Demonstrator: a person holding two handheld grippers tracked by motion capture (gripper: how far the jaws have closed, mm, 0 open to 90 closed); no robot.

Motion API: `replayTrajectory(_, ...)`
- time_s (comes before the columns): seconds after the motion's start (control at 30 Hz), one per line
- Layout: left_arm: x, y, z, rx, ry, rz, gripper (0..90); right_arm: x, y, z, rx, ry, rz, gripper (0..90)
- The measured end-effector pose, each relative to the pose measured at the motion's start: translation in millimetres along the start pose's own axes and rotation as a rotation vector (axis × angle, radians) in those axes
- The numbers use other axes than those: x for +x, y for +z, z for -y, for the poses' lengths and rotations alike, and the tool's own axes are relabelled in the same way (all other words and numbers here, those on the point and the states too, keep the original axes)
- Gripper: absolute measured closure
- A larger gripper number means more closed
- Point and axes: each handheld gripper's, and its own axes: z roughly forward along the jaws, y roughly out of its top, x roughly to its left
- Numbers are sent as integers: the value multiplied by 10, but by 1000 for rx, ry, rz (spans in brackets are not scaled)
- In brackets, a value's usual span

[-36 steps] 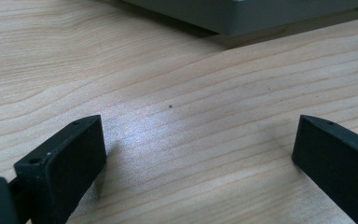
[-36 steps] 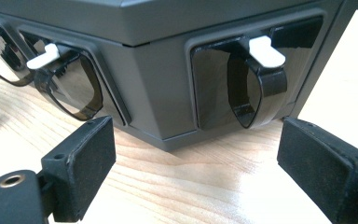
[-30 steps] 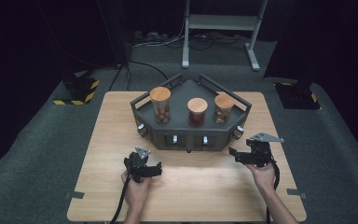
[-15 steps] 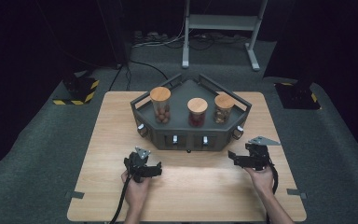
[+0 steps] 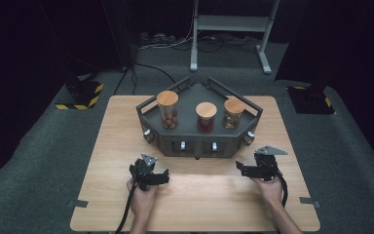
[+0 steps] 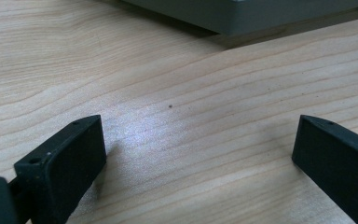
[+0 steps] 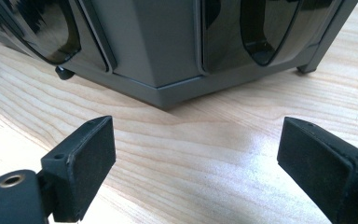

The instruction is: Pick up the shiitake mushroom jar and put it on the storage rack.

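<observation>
Left tongs point(image 5: 163, 177) spread wide, empty, low over the bench point(image 5: 102, 146), pointing rightward along its near part; in the left gripper view, jaws far apart with bare wood between and just a grey edge of the rack point(image 6: 251, 14) at the top. Right tongs point(image 5: 241, 170) likewise spread wide and gripping nothing, aimed leftward; in the right gripper view, jaws flanking a corner of the rack's point(image 7: 163, 56) front wall, close ahead but not touching. Beyond both, the rack point(image 5: 199, 141) at the bench's far middle, its long axis running left to right, with three cork-lidded jars upright in a row: left jar point(image 5: 167, 109), the tallest, middle jar point(image 5: 206, 117), right jar point(image 5: 234, 113). Rack forward of both tongs and between them; by judgement the right pair slightly nearer to it, so probably first to reach.
</observation>
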Motion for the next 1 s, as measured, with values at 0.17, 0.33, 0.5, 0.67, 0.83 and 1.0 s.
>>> replayTrajectory(0.17,0,0,0,0,0,0,26,10,43,43,17,-3,8,111)
replayTrajectory(0.33,-1,-1,0,0,1,0,26,34,86,54,35,-18,24,108)
replayTrajectory(0.5,-1,-1,1,0,1,0,26,68,136,85,50,-32,38,110)
replayTrajectory(0.67,-1,-1,1,0,0,0,26,76,205,152,76,-31,48,109)
replayTrajectory(0.83,-2,-1,1,0,-1,0,26,71,257,190,97,-35,65,104)
replayTrajectory(1.0,-2,0,1,-1,-1,0,26,98,334,208,124,-62,85,86)
